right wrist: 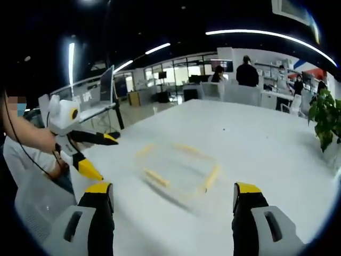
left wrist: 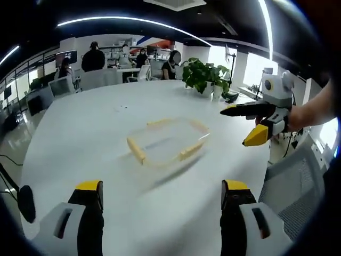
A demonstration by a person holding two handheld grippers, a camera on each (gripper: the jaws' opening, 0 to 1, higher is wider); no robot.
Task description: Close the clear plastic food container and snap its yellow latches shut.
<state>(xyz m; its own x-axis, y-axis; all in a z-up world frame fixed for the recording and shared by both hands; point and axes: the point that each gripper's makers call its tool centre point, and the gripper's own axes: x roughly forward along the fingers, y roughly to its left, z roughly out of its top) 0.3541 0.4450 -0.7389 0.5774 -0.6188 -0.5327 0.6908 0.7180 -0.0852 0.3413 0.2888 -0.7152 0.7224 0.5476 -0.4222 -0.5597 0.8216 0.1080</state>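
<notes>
Yellow-tipped grippers above container; jaws apart

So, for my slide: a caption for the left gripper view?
Both grippers open above a clear container with yellow latches on a white table.

Clear food container with yellow latches, flat on white table

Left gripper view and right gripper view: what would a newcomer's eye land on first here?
The clear plastic food container with yellow latches sits alone in the middle of the white round table. Both grippers hover apart from it with jaws open: the right gripper comes in from the right of the left gripper view, the left gripper from the left of the right gripper view. A potted plant stands at the table's far edge.
</notes>
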